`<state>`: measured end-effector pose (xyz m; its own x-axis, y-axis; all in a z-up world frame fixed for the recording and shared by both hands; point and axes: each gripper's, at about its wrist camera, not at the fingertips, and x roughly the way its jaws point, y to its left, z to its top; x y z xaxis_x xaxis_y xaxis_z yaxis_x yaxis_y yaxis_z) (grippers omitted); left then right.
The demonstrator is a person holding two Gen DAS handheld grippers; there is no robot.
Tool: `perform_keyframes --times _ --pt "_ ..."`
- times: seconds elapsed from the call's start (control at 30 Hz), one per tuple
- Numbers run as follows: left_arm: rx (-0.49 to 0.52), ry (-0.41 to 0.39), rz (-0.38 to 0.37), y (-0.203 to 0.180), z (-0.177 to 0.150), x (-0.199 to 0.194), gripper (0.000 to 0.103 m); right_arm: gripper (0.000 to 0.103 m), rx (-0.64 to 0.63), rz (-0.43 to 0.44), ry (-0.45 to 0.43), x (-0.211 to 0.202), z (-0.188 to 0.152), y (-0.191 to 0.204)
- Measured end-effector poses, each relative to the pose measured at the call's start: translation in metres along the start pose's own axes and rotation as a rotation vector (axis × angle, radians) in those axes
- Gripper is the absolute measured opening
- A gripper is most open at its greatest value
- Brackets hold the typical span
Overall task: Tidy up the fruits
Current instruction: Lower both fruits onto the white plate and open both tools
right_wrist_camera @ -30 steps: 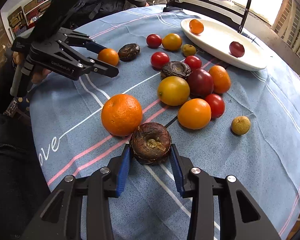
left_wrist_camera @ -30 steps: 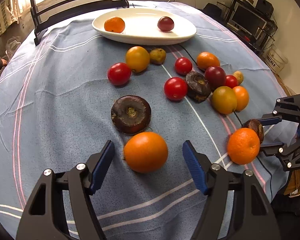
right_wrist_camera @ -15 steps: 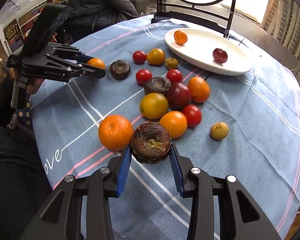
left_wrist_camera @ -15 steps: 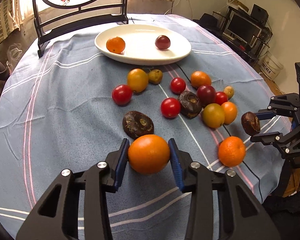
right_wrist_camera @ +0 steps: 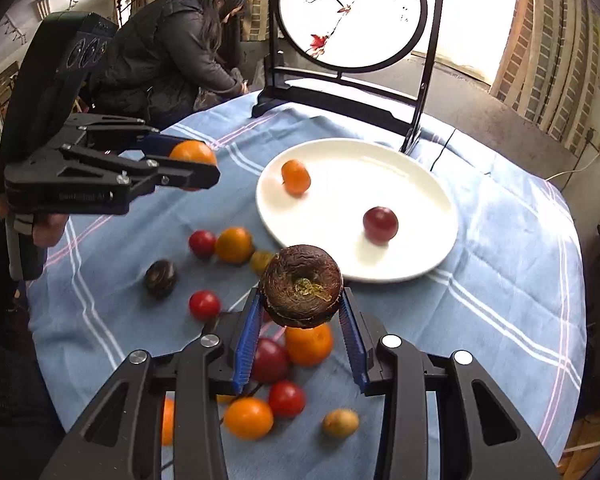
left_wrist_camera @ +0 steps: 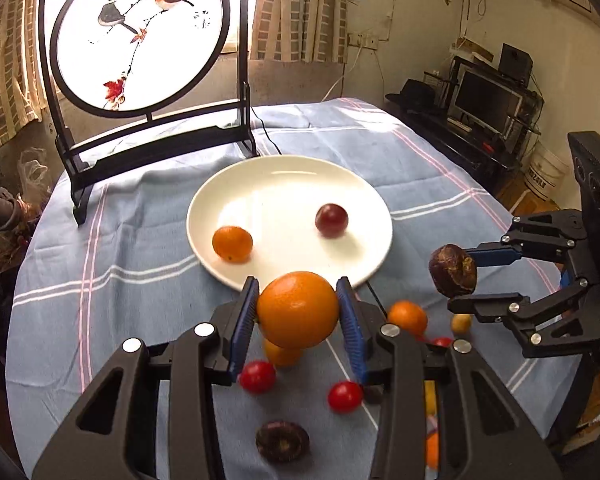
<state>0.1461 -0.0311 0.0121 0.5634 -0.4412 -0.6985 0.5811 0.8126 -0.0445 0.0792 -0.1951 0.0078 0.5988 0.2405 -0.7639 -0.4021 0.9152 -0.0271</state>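
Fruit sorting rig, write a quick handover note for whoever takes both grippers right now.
Left gripper: shut on a large orange, lifted near the white plate.
Right gripper: shut on a dark wrinkled fruit, also off the cloth.
Done: a small orange and a dark red fruit lie on the plate.
Left: set both held fruits down, then clear the tomatoes, oranges and another dark fruit from the blue tablecloth.

left gripper closed on orange, lifted; right gripper raised dark fruit off cloth
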Motion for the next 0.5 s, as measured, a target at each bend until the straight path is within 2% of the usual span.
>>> perform_keyframes --times 0.1,0.23,0.37,0.5 --pt "-0.027 0.013 0.035 0.004 0.025 0.028 0.039 0.039 0.04 -0.032 -0.02 0.021 0.03 -0.018" --pt "-0.062 0.061 0.091 0.008 0.041 0.071 0.039 0.039 0.094 -0.032 0.002 0.06 0.057 -0.037" --pt "-0.066 0.094 0.112 0.011 0.041 0.095 0.039 0.039 0.147 -0.04 0.017 0.088 0.071 -0.055" --pt "-0.062 0.104 0.117 0.015 0.038 0.104 0.04 0.04 0.169 -0.036 0.035 0.105 0.078 -0.066"
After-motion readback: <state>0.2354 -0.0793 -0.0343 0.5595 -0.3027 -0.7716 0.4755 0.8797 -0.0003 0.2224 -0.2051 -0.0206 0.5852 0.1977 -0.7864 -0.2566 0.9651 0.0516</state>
